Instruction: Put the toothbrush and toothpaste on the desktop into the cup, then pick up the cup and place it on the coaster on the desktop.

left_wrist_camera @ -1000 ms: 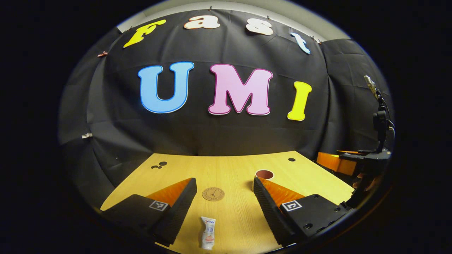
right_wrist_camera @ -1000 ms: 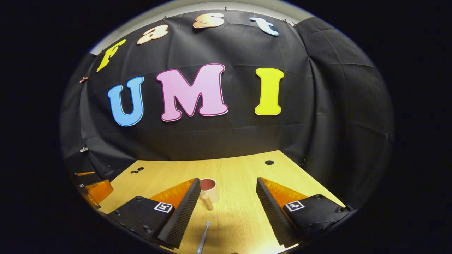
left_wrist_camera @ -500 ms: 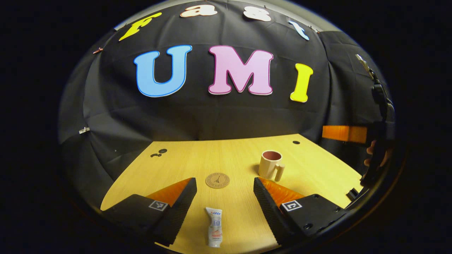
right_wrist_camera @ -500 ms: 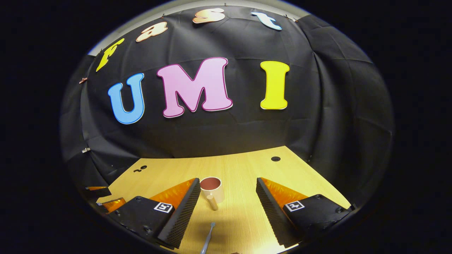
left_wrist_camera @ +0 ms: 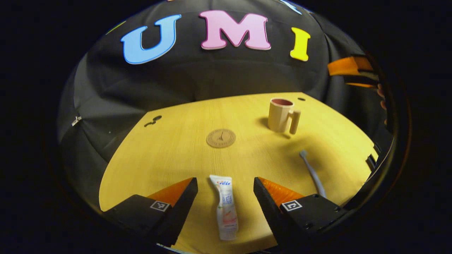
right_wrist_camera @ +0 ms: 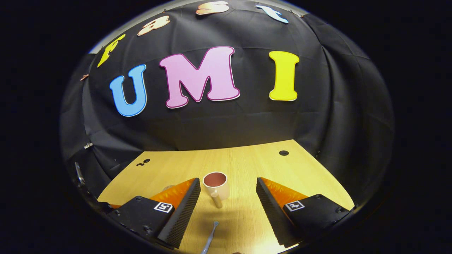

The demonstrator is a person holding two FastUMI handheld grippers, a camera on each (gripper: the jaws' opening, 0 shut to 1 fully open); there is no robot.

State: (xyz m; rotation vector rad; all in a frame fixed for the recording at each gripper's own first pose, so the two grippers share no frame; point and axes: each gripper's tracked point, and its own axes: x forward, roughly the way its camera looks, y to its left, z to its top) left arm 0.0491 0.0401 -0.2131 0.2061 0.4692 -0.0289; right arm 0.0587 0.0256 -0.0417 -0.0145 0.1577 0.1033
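Left gripper [left_wrist_camera: 225, 185] hangs over the counter [left_wrist_camera: 169, 155], jaws released, the toothpaste [left_wrist_camera: 225, 207] lying flat between them; coaster [left_wrist_camera: 220, 138] ahead, cup [left_wrist_camera: 280, 115] upright well right of it, toothbrush [left_wrist_camera: 312, 173] flat, nearer than the cup. Right gripper [right_wrist_camera: 228, 188]: jaws released, cup [right_wrist_camera: 216, 183] between them ahead, handle toward camera, toothbrush [right_wrist_camera: 210, 239] nearer. Nothing blocks either approach.

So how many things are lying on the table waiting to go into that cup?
2: the toothpaste lies between the left gripper fingers; the toothbrush lies nearer than the cup.
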